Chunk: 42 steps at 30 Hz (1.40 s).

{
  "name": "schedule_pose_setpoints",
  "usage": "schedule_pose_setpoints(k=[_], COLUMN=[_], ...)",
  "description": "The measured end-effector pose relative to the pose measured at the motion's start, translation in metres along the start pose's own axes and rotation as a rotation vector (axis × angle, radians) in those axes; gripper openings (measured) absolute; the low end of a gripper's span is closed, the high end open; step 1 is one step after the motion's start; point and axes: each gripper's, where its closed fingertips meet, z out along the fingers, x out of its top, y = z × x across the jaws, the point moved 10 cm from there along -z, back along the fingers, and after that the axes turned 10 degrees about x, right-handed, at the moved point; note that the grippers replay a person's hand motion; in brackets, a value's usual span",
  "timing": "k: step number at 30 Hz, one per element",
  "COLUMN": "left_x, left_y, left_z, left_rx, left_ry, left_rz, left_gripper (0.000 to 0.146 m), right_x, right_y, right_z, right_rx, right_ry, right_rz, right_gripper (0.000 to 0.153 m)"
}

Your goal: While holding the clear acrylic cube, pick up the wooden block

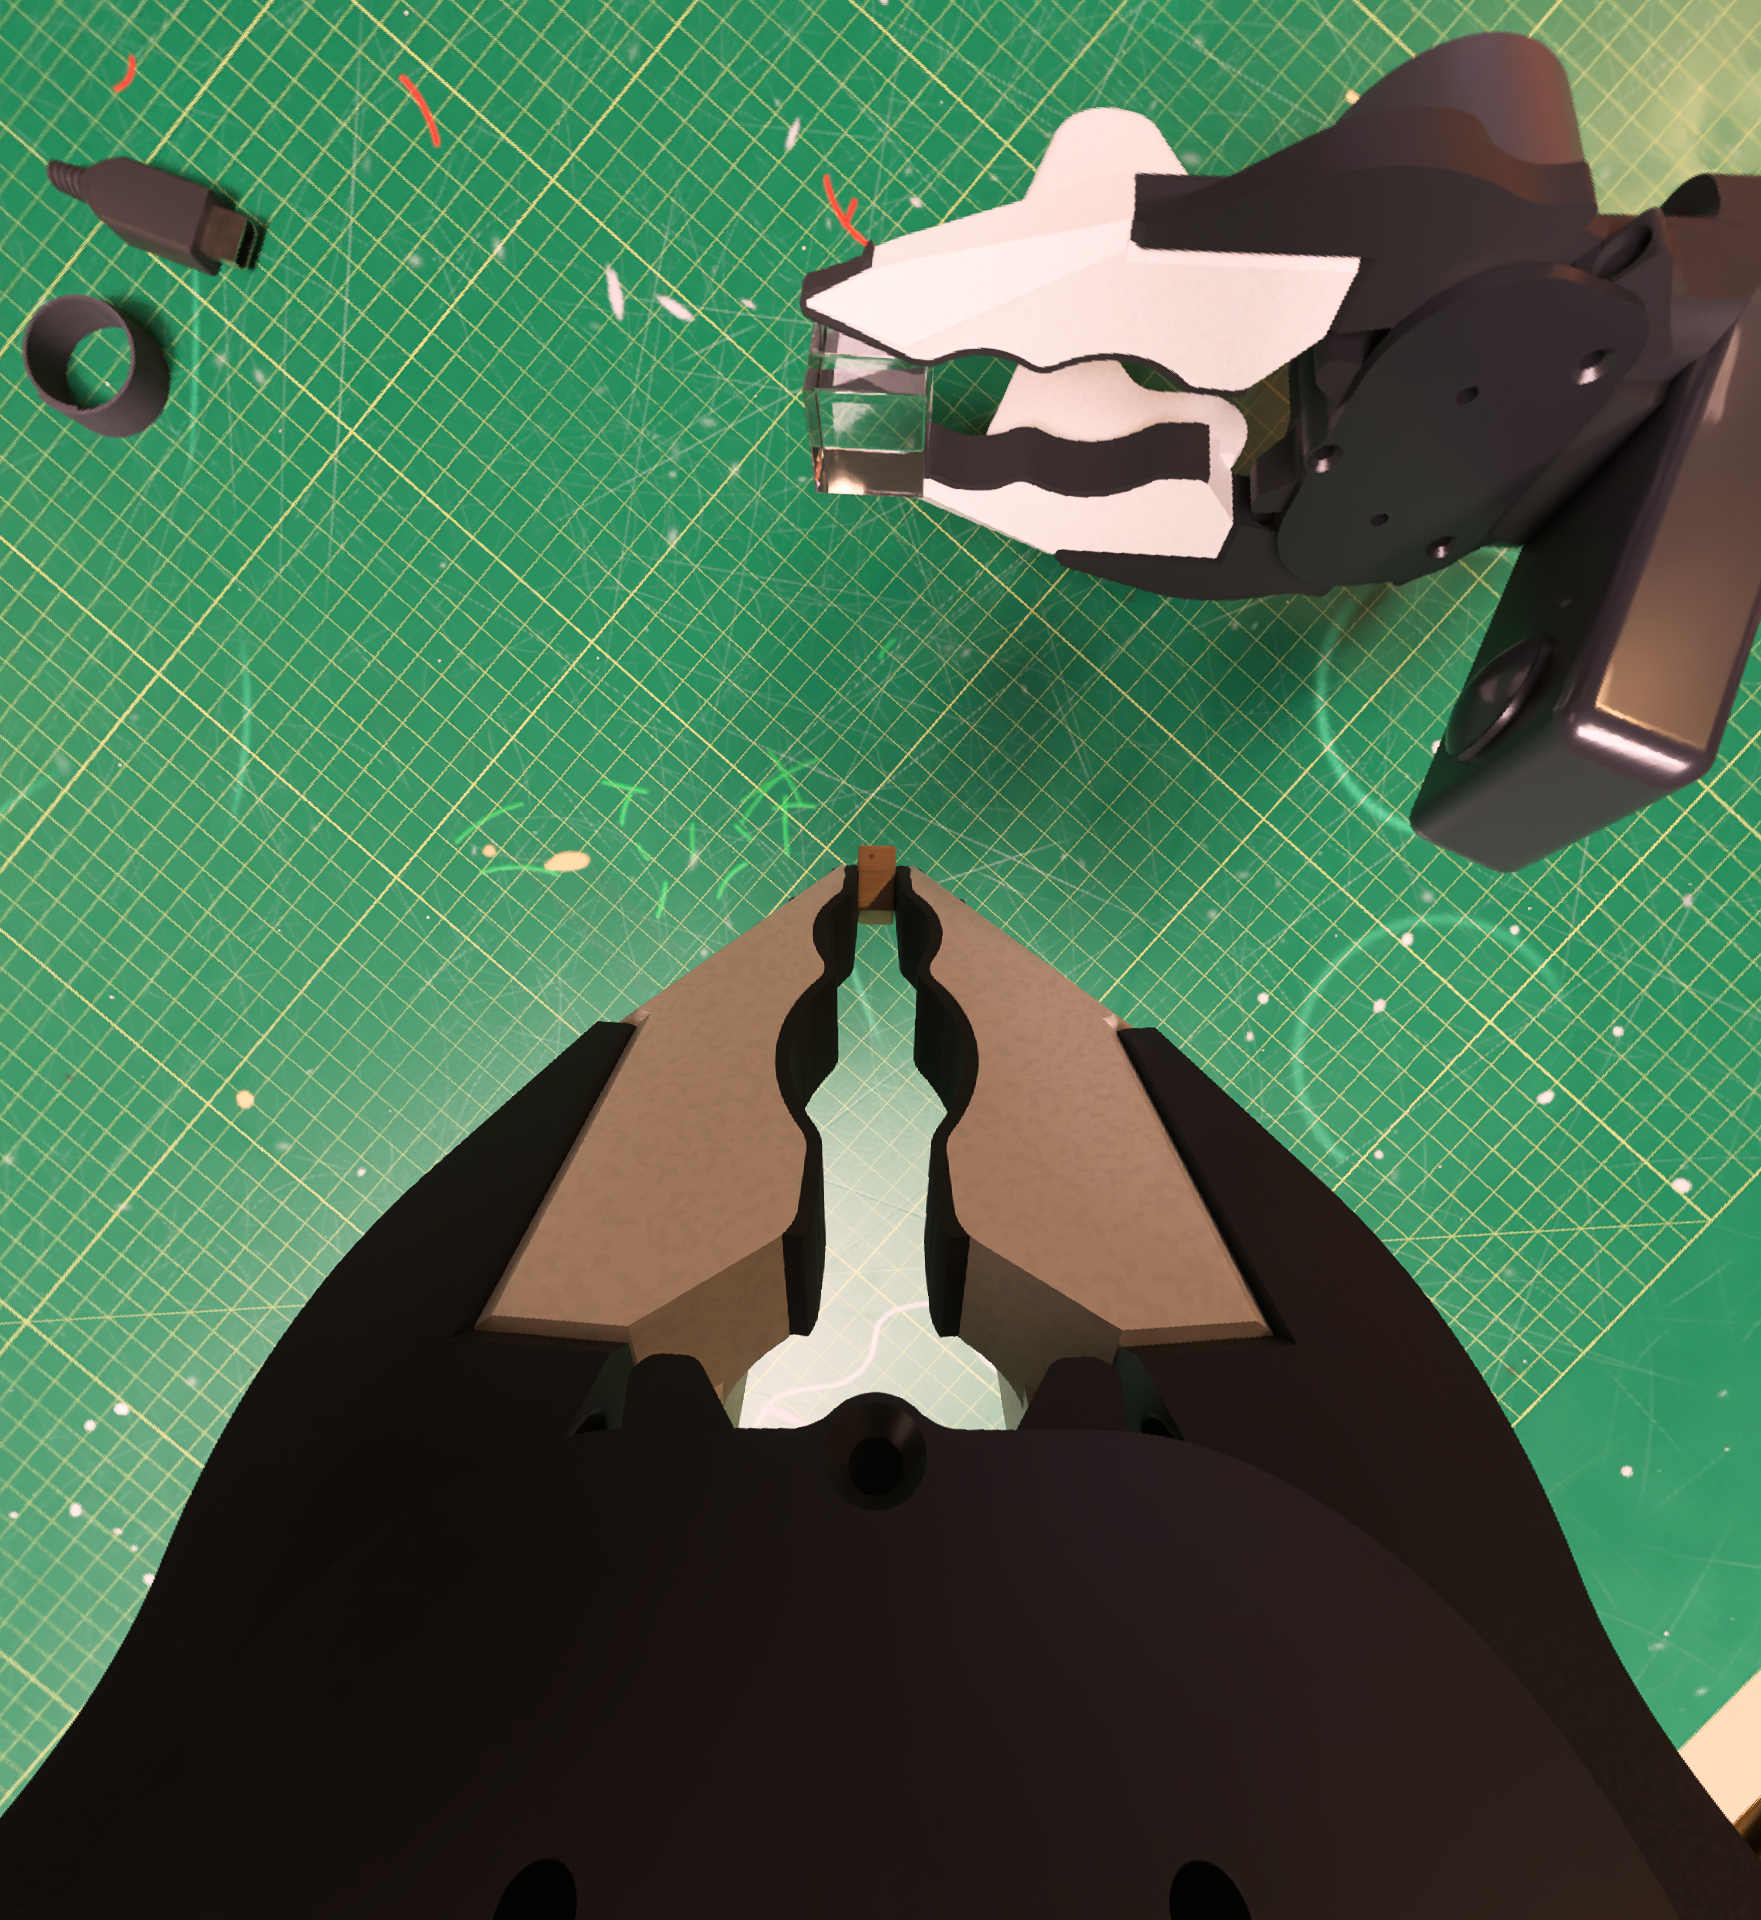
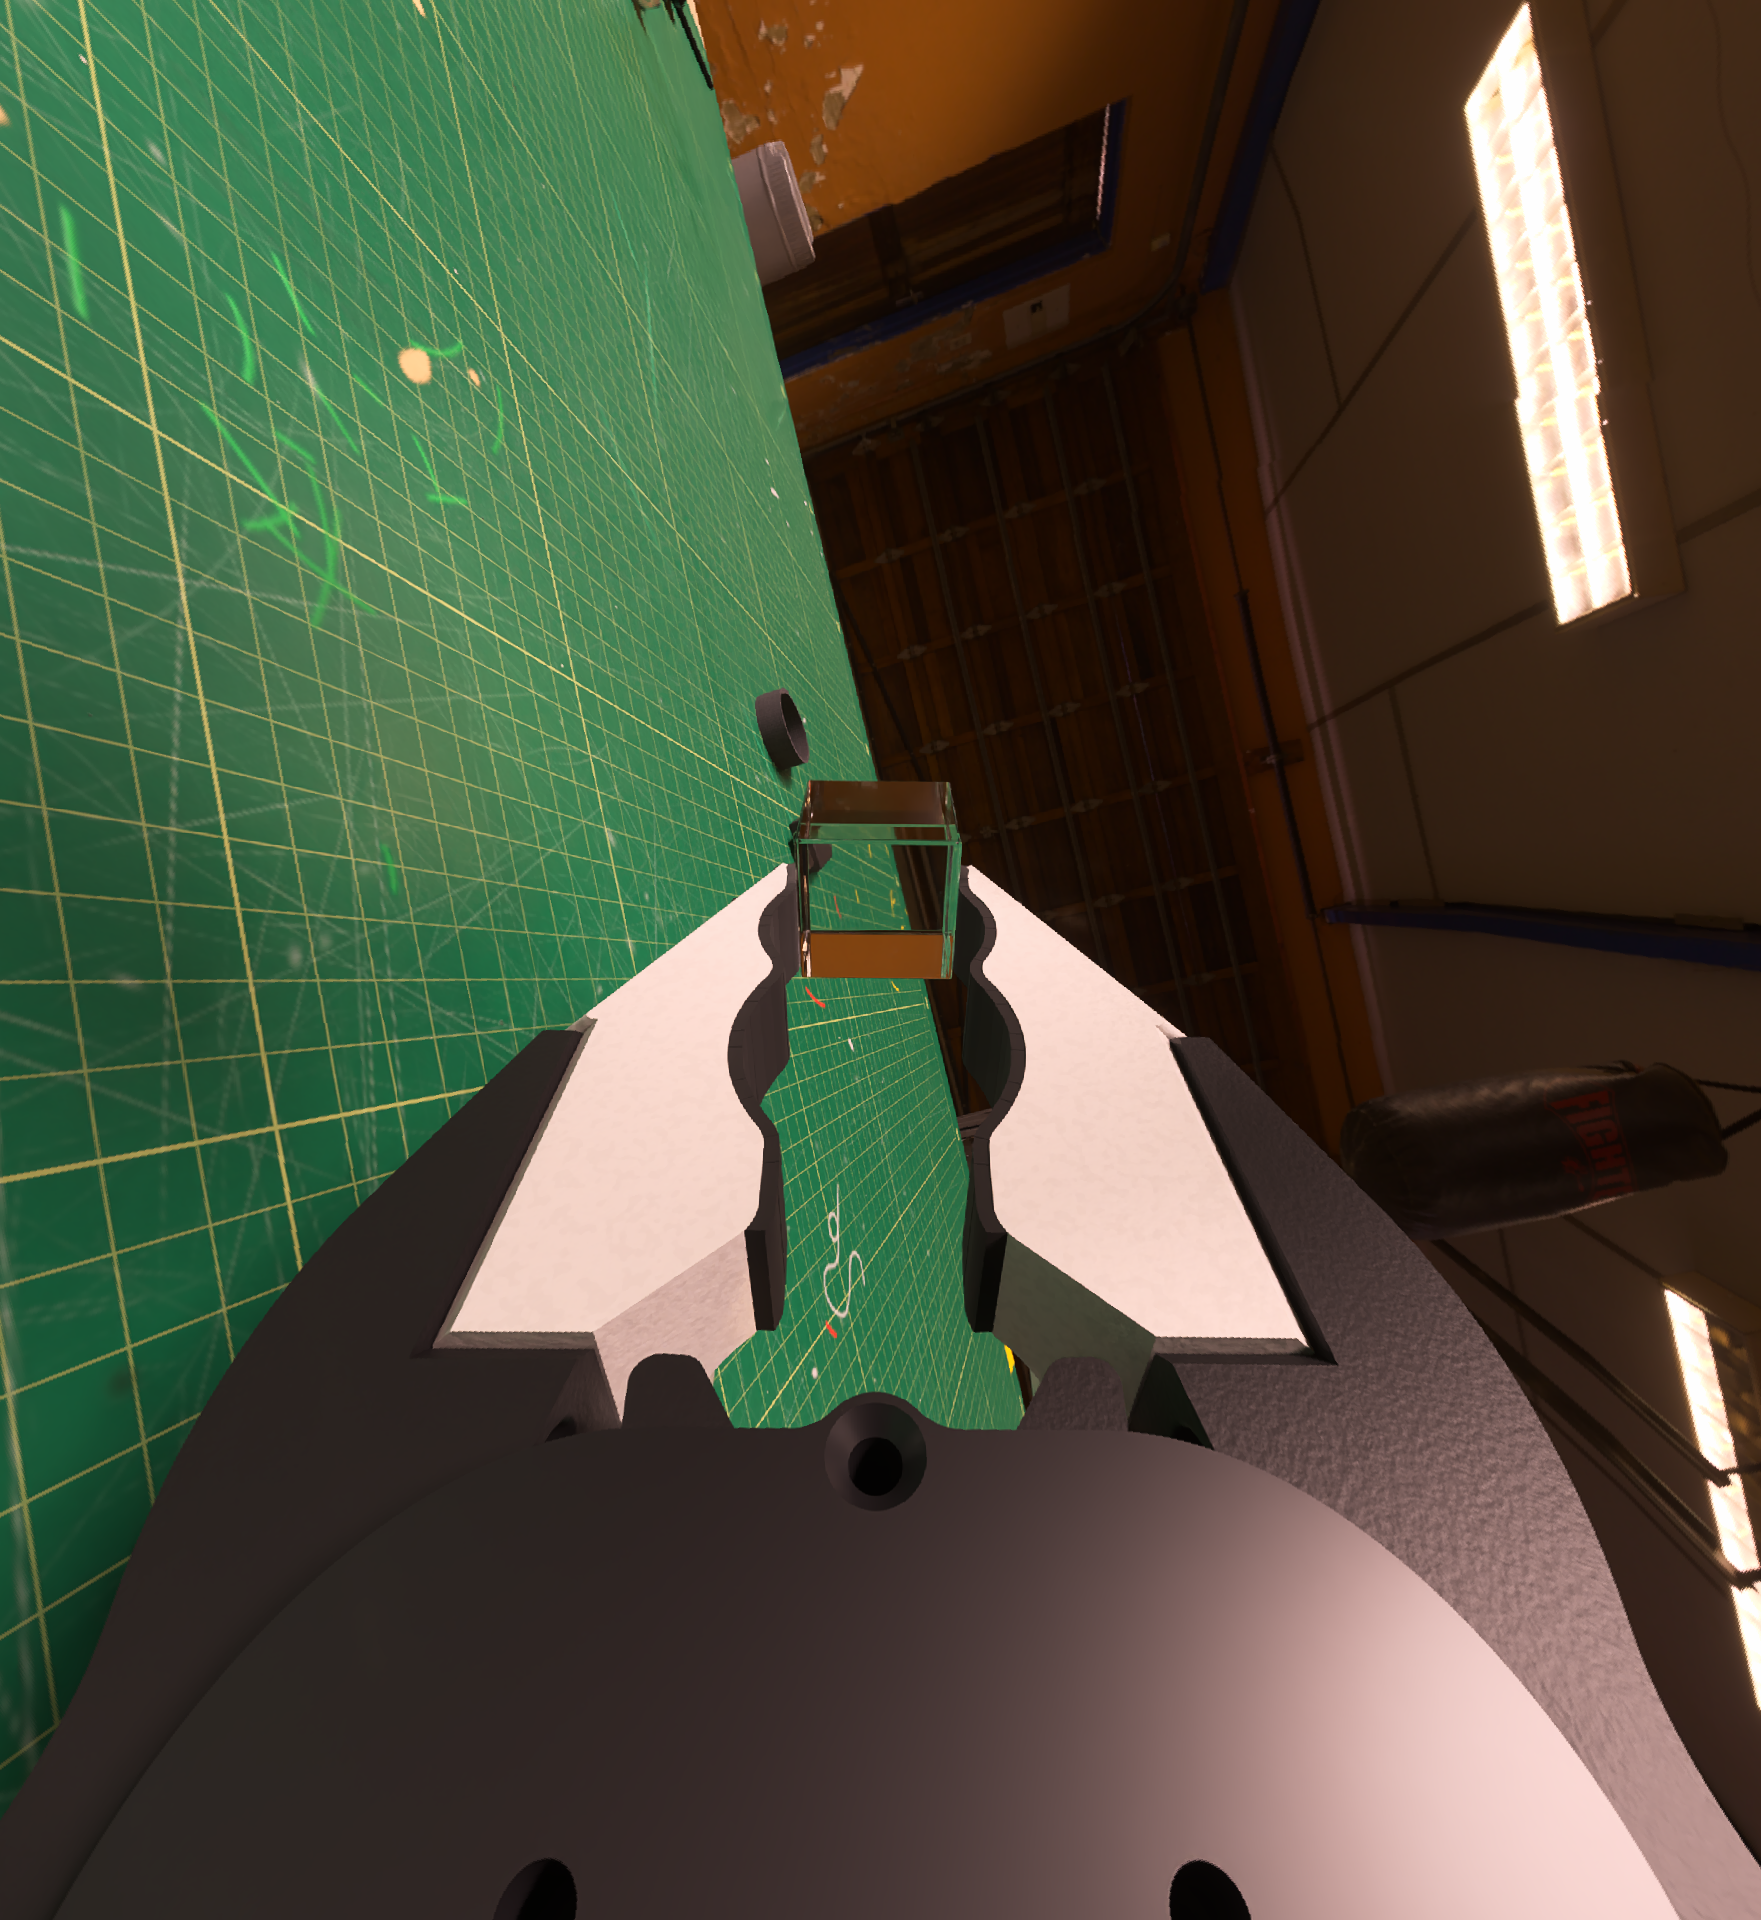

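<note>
My left gripper (image 1: 877,891) points down at the green cutting mat (image 1: 440,623) and is shut on the small wooden block (image 1: 876,881), pinched between its tan fingertips. My right gripper (image 2: 876,896) is shut on the clear acrylic cube (image 2: 876,883), held between its white fingertips above the mat. In the left wrist view the right gripper (image 1: 871,421) shows at the upper right, turned sideways, with the clear cube (image 1: 868,426) at its tips, apart from the wooden block.
A dark ring (image 1: 97,364) and a dark cable plug (image 1: 164,213) lie on the mat at the far left. The ring (image 2: 782,727) also shows in the right wrist view near the mat's edge. The mat's edge (image 1: 1749,1725) is at the lower right.
</note>
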Motion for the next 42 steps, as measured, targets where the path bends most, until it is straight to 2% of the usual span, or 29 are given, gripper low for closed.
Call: schedule_pose_setpoints(k=[21,38,42], left_x=[-0.012,-0.014,-0.014], left_y=[-0.002,-0.001,0.000], left_z=[0.002,0.001,0.003], left_rx=[-0.063,-0.097,-0.069], left_ry=[0.078,0.118,0.096], left_rz=[-0.107,-0.124,-0.110], left_gripper=[0.006,0.006,0.006], right_x=[0.000,0.001,0.001], right_y=[-0.001,-0.003,-0.003], right_z=[0.001,0.002,0.002], right_rx=[0.016,0.026,0.027], right_ry=[0.004,0.004,0.002], right_rz=[0.007,-0.004,-0.003], right_gripper=[0.028,0.028,0.028])
